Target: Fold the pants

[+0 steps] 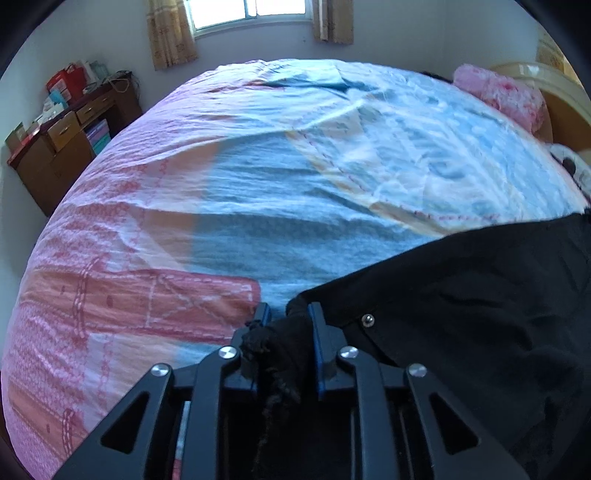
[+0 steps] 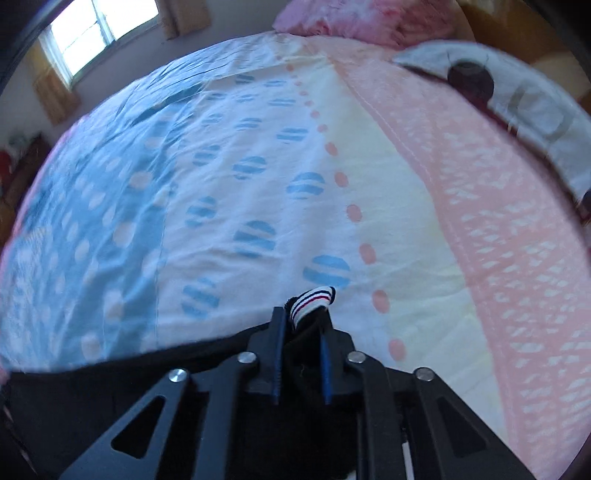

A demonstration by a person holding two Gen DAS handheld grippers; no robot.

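Note:
Black pants lie on the patterned bedsheet, spreading to the right in the left wrist view, with a small metal snap near the waist. My left gripper is shut on a bunched black corner of the pants, a drawstring hanging down between the fingers. In the right wrist view the right gripper is shut on another edge of the black pants, and a white band with red and navy stripes sticks out past its tips. The cloth trails off to the lower left.
A pink fluffy pillow and a white cushion with a black spot lie at the head of the bed, by a wooden headboard. A brown desk with boxes stands by the left wall under a curtained window.

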